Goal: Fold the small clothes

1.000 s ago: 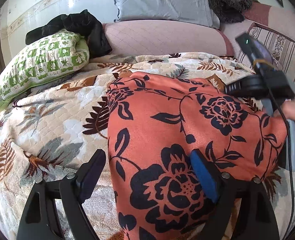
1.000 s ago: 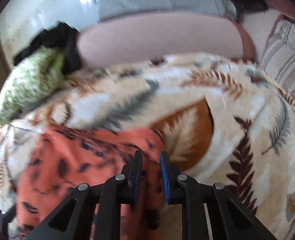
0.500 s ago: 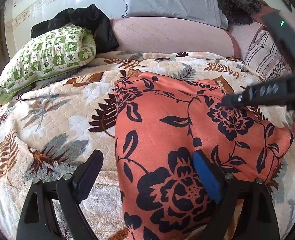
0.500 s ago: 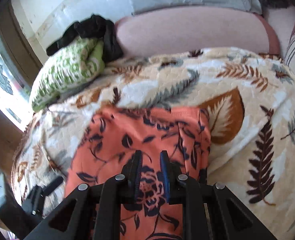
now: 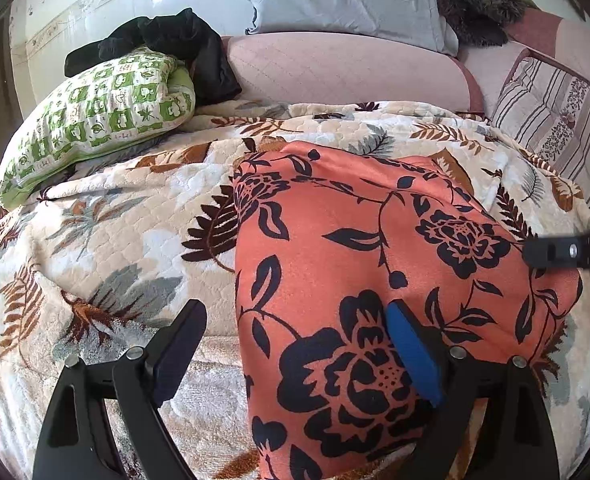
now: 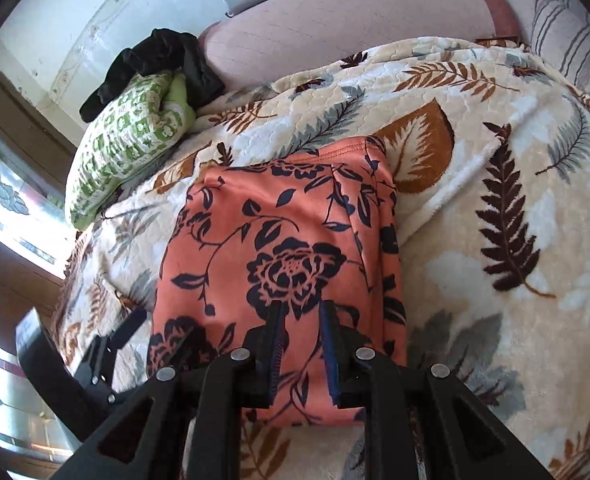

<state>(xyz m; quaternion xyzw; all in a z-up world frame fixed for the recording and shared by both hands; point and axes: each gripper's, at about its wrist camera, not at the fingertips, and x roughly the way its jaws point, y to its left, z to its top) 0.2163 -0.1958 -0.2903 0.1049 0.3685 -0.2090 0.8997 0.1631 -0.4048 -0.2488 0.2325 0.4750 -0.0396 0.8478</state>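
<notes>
I am drawing my right gripper (image 6: 301, 350) back and up off the orange floral garment (image 6: 279, 256); a second ago it was low over the cloth's far corner, and now the whole folded piece is showing beneath it. Its jaws are standing a narrow gap apart with nothing between them, so I judge the fold has just been released. The garment is lying as a neat rectangle on the leaf-print blanket (image 6: 495, 160), its doubled edge on the right side. My left gripper (image 5: 295, 356) is hovering where it was, jaws wide apart, the blue pad (image 5: 413, 356) over the cloth and the other finger over the blanket, gripping nothing. To me this fold looks finished; another halving or setting it aside is likely coming next.
</notes>
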